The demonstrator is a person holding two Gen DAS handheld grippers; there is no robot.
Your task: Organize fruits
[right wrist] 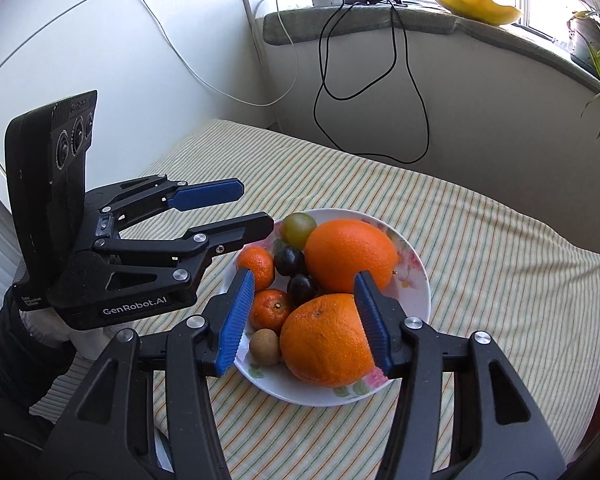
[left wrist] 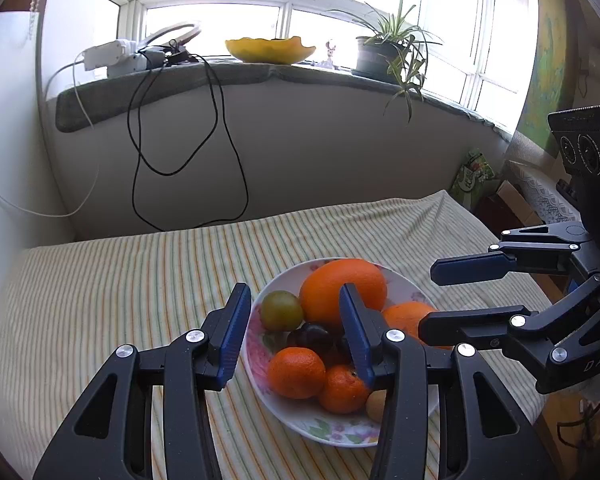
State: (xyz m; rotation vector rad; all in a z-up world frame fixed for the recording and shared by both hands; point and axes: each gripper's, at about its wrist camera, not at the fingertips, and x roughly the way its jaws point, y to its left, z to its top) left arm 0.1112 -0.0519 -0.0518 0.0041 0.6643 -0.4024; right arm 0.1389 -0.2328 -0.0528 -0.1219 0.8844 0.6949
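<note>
A flowered white plate (left wrist: pixel 260 356) (right wrist: pixel 416 280) sits on the striped cloth. It holds two large oranges (left wrist: pixel 342 286) (right wrist: pixel 326 340), two mandarins (left wrist: pixel 296 372) (right wrist: pixel 270 308), a green plum (left wrist: pixel 281 310) (right wrist: pixel 298 229), dark plums (left wrist: pixel 314 338) (right wrist: pixel 290 261) and a small brown fruit (right wrist: pixel 265 346). My left gripper (left wrist: pixel 294 332) is open and empty, hovering over the plate's left side. My right gripper (right wrist: pixel 304 320) is open and empty, its fingers on either side of the near large orange, above it. Each gripper shows in the other's view: the right one (left wrist: pixel 440 300), the left one (right wrist: pixel 252 208).
The plate rests on a table covered with a striped cloth (left wrist: pixel 120 280) (right wrist: pixel 500 260). Black and white cables (left wrist: pixel 220 140) hang down the wall behind. The windowsill holds a yellow bowl (left wrist: pixel 270 50), a potted plant (left wrist: pixel 392 56) and a power strip (left wrist: pixel 112 56).
</note>
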